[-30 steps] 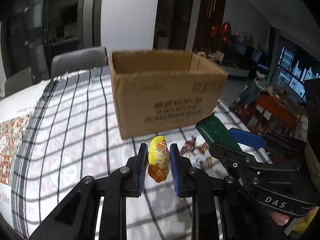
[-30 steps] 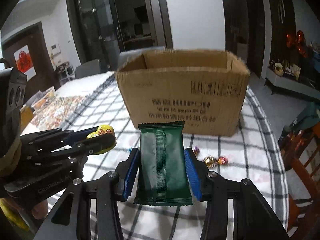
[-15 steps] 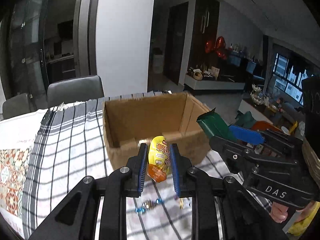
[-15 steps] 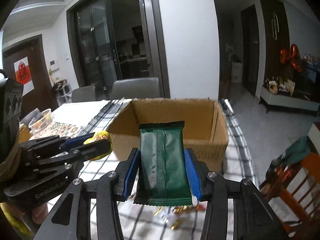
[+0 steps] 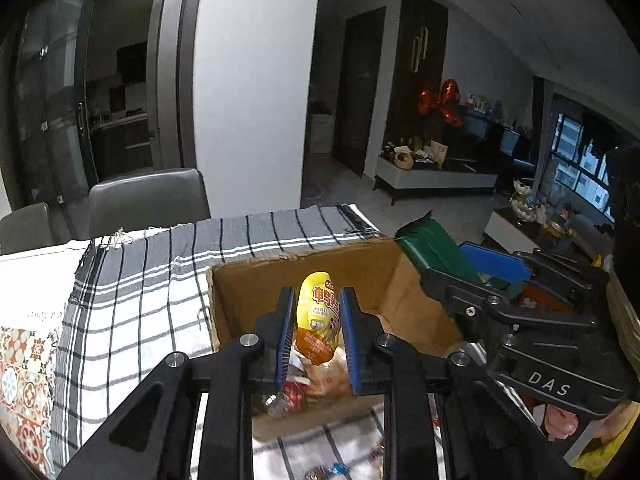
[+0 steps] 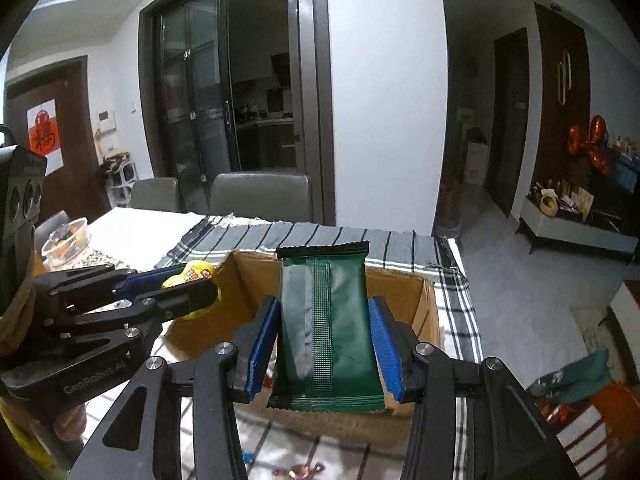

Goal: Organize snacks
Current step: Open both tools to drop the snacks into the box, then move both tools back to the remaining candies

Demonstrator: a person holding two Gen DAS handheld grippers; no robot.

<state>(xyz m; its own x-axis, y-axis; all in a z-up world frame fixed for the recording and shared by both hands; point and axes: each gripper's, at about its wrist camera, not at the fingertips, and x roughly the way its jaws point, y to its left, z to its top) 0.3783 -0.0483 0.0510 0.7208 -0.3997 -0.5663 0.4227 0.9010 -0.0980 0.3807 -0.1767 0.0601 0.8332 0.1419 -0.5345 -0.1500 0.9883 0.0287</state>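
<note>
Both grippers have risen and now hang over the open cardboard box (image 5: pixel 384 272), its interior in view where only the front wall showed a second ago. Left gripper (image 5: pixel 316 336) clamped on yellow snack pouch (image 5: pixel 318 320), above loose snacks in the box. Right gripper (image 6: pixel 324 344) clamped on green packet (image 6: pixel 326 320), upright over the box; checked tablecloth (image 5: pixel 132 300) covers the tabletop
</note>
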